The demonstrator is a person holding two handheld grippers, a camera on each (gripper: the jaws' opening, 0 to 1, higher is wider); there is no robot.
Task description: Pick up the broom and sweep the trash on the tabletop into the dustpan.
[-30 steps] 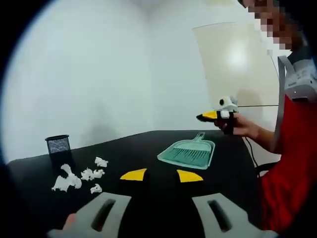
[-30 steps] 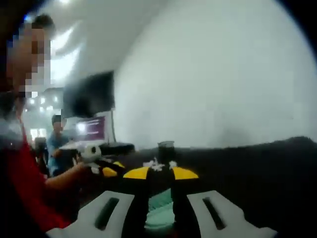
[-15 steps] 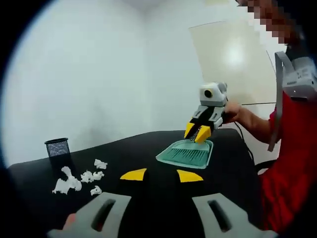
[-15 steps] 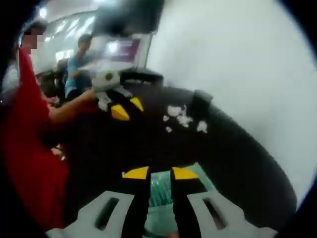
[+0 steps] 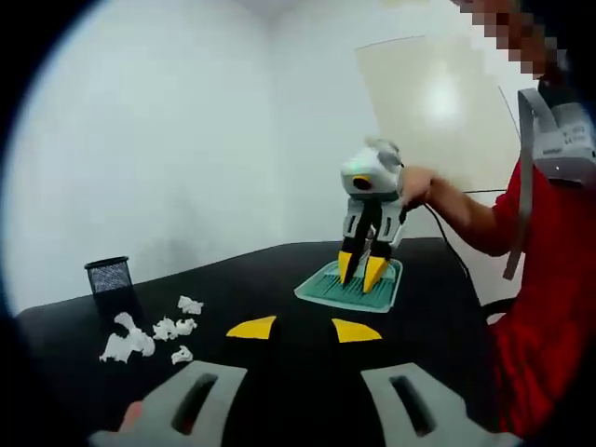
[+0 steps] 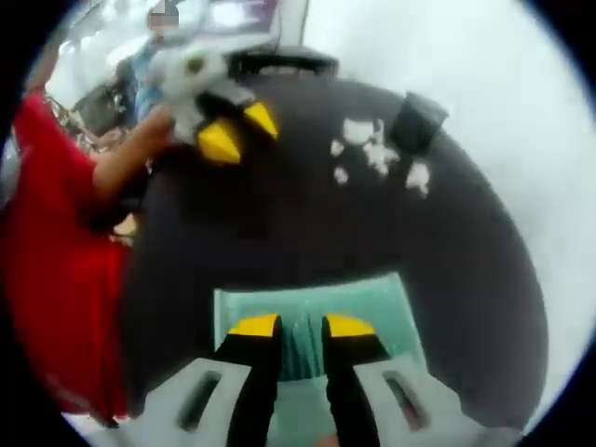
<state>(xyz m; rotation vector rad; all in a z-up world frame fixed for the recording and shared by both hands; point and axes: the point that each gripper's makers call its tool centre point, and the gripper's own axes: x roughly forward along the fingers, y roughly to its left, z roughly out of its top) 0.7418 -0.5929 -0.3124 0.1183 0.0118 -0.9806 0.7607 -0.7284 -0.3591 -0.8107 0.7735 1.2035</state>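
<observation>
A person in a red top holds the right gripper (image 5: 358, 272) nose-down over a teal dustpan (image 5: 328, 289) lying flat on a black tabletop (image 5: 279, 279), its yellow-tipped fingers (image 5: 345, 267) parted by a narrow gap and pointing into the pan. In the right gripper view, the same gripper (image 6: 291, 326) looks straight down on the dustpan (image 6: 382, 298); between the slightly spread fingers (image 6: 253, 326) runs the teal broom (image 6: 300, 343), nested in the pan. Whether the tips touch the broom cannot be told, and nothing is lifted.

The left gripper (image 5: 303, 329) hovers low over the near part of the tabletop in its own view, its yellow fingers (image 5: 251, 328) well apart and holding nothing; it sits between the dustpan and the trash. In the right gripper view it appears at the upper left (image 6: 237, 130), held in a hand (image 6: 154, 126), jaws apart and empty.

The trash (image 5: 149, 335), a scatter of crumpled white paper scraps, lies on the tabletop to the left in the left gripper view, well apart from the dustpan and just in front of a black mesh pen cup (image 5: 109, 276). In the right gripper view the scraps (image 6: 372, 154) sit beside the cup (image 6: 416, 123) at the far side of the tabletop (image 6: 298, 233). A pale board (image 5: 438, 102) leans against the white wall behind the person.
</observation>
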